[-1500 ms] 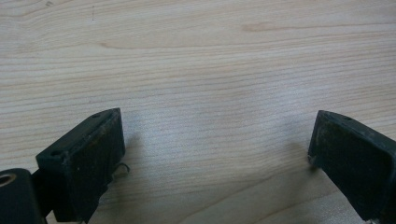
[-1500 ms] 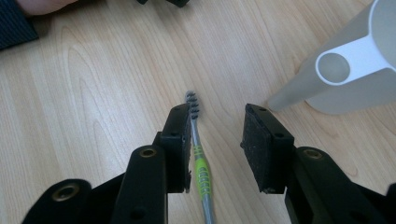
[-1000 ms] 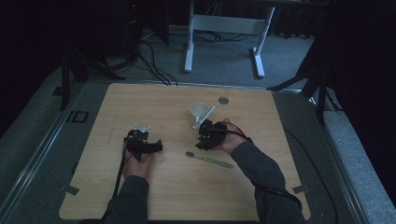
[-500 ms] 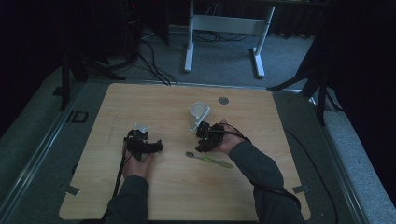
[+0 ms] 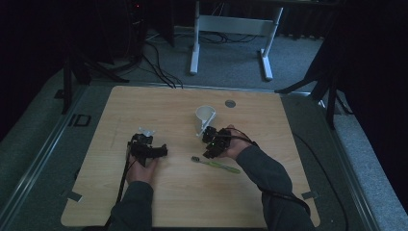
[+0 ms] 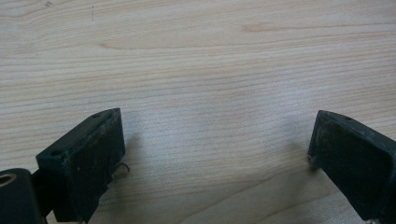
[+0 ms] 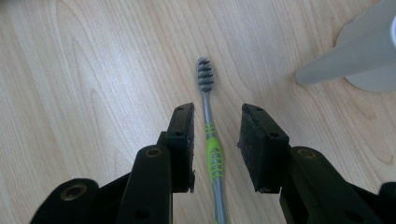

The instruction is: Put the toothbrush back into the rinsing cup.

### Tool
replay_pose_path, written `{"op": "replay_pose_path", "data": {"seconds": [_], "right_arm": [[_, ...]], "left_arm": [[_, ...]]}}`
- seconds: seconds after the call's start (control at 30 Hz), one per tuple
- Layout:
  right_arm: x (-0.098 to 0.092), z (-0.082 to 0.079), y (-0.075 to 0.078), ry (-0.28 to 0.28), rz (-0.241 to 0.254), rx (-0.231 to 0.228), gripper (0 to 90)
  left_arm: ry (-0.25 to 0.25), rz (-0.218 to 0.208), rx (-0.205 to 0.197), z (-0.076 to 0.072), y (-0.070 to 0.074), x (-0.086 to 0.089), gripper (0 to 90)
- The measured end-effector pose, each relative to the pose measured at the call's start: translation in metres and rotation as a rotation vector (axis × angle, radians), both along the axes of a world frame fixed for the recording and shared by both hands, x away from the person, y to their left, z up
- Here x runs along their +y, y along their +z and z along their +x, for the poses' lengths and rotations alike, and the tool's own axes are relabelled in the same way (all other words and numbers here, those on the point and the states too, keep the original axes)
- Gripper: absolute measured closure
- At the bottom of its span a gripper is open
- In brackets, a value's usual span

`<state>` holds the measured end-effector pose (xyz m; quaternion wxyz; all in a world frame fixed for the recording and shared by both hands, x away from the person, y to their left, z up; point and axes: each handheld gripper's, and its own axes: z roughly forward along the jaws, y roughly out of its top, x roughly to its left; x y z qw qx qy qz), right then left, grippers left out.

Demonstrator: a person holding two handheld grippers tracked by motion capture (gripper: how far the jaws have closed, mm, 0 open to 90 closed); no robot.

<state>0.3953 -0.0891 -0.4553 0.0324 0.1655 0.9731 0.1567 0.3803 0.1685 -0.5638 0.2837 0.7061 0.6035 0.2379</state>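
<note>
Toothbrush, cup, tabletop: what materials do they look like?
Toothbrush: likely plastic, grey handle with lime-green ribbed grip, grey bristles.
Cup: probably plastic, matte white, smooth wall; could be paper.
Table: light wood or wood-look laminate, visible grain, faint sheen.

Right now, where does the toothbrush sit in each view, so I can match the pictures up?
High view: the toothbrush lies flat on the table, right of centre, just below the right gripper.
Left gripper view: not in this picture; bare wood between wide-open jaws.
Right gripper view: the toothbrush runs up the centre between the jaws, untouched, bristles toward the top.
Shared landmark: the white cup, also at the right gripper view's upper right.
</note>
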Motion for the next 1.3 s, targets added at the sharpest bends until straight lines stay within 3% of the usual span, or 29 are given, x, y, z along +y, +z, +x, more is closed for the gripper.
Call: {"op": "replay_pose_path", "data": {"seconds": [1.3], "right_arm": [[-0.001, 0.001, -0.021, -0.004, -0.065, 0.050, 64.1]], "left_arm": [[0.000, 0.000, -0.001, 0.000, 0.000, 0.000, 4.0]]}}
